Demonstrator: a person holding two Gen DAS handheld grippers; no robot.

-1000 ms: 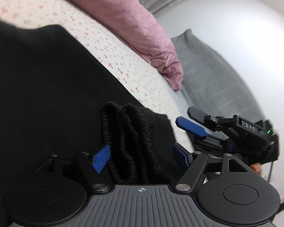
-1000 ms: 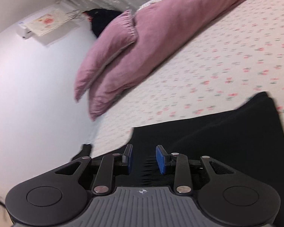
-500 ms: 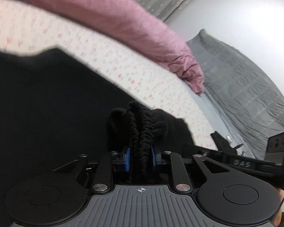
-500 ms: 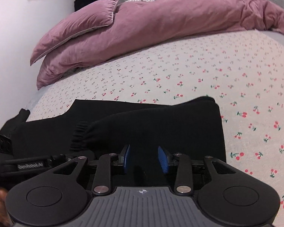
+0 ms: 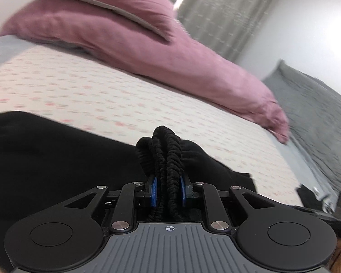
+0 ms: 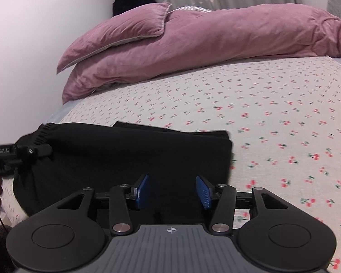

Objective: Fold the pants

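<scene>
left gripper [image 5: 168, 190] clamped on the bunched waistband [image 5: 164, 154] of one pair of black pants [image 6: 129, 154], right gripper [image 6: 171, 191] jaws just been opening, apart over the folded fabric, gripping nothing, two pink pillows [image 6: 193, 38] behind

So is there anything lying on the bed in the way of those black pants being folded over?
Nothing visible. The left gripper is clamped on the black pants' ribbed waistband; the cherry-print sheet around them is bare, and the mauve pillows lie well back.
</scene>
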